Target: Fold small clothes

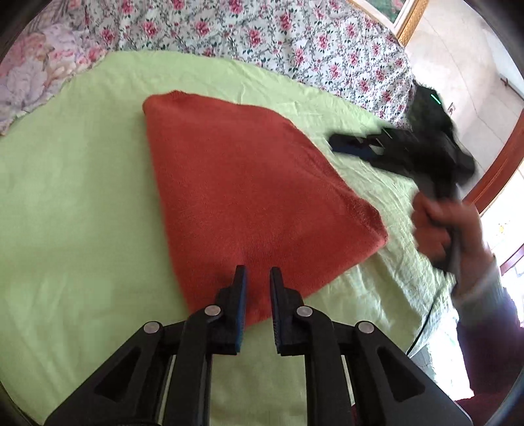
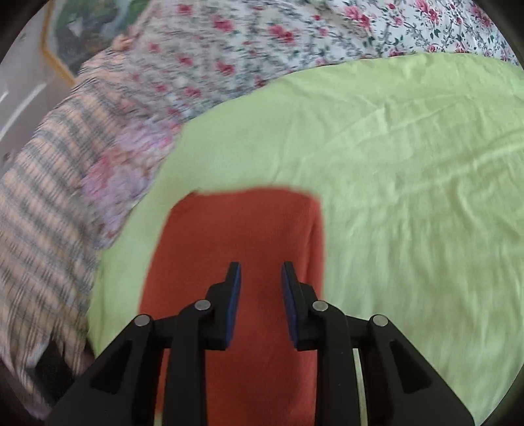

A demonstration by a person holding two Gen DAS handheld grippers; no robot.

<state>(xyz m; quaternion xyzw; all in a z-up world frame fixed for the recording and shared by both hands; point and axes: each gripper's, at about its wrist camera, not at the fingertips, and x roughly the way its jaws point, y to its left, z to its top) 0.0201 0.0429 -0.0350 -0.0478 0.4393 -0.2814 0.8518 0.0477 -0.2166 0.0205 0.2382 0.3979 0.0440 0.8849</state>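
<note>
A rust-red knitted garment (image 1: 249,193) lies folded flat on the light green sheet (image 1: 72,209). My left gripper (image 1: 258,273) is open and empty, its tips just above the garment's near edge. The right gripper (image 1: 340,142) shows in the left wrist view, blurred, held in a hand (image 1: 442,226) off the garment's right side. In the right wrist view the right gripper (image 2: 261,268) is open and empty above the same garment (image 2: 242,236), which lies on the sheet (image 2: 409,196). That view is motion-blurred.
A floral bedspread (image 1: 278,36) lies bunched behind the green sheet. A striped cloth (image 2: 42,203) and a purple-pink floral cloth (image 2: 124,170) lie at the left in the right wrist view. A gold picture frame (image 1: 409,23) and a wall stand at the back right.
</note>
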